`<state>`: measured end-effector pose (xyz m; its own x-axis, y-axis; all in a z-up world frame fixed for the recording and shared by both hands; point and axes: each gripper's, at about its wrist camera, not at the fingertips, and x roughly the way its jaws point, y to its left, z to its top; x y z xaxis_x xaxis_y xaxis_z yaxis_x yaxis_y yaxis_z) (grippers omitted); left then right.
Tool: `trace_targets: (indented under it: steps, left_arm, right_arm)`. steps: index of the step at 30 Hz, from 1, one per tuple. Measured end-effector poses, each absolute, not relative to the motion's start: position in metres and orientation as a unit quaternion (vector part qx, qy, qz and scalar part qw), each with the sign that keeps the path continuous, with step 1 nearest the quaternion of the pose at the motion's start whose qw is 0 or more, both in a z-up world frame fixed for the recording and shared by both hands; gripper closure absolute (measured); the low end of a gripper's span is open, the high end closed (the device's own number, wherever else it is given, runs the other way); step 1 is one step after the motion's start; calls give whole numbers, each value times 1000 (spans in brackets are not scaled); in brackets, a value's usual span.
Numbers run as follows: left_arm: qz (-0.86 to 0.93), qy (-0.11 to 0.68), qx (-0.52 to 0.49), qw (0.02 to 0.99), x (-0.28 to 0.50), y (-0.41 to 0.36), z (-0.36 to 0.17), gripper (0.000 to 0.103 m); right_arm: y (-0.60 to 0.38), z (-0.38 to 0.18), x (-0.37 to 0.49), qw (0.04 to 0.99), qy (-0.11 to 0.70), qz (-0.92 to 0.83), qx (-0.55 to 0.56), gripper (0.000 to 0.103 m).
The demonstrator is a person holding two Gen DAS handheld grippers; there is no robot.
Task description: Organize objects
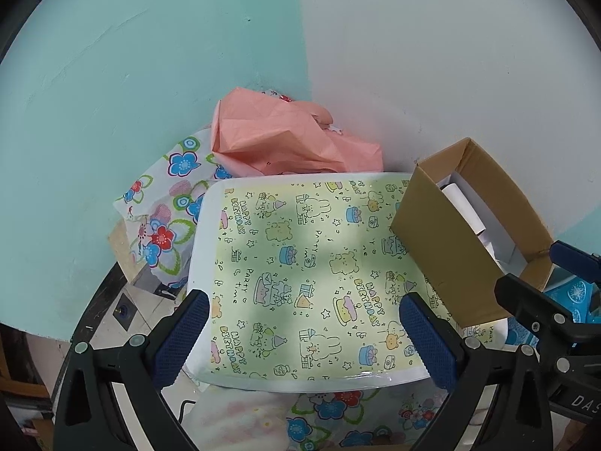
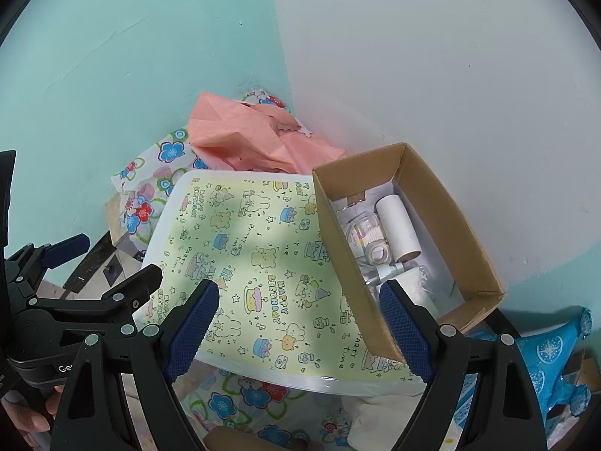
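- Hovering both grippers, left gripper (image 1: 304, 334) and right gripper (image 2: 298, 332), jaws wide and empty, we stay over the birthday-print sheet (image 1: 300, 263).
- We avoid knocking the cardboard box (image 2: 409, 248).

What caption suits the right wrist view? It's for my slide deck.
Open right gripper hovers over birthday-print sheet beside an open cardboard box holding a white tube.

Wrapping sheet (image 1: 300, 263) reads "HAPPY BIRTHDAY" ("Party time" too).
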<state>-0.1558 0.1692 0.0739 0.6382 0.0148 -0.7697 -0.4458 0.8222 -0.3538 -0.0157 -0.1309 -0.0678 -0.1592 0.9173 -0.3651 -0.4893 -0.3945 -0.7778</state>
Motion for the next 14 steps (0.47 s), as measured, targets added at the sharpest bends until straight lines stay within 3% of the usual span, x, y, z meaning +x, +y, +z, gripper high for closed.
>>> trace_targets:
  steps: [11,12,14]
  left_arm:
    - [119,400,-273,867,-157,173,75,1]
    - [-15,407,-226,885,-154,172,74,1]
    - [-15,407,-228,884,-154,172,74,1]
  right_arm:
    - [-133,-66,-18,489,-248,719,-426,13]
    - [-133,-66,-18,489,-249,719,-426,13]
    - [-133,-65,-17,489,-248,720,-425,13]
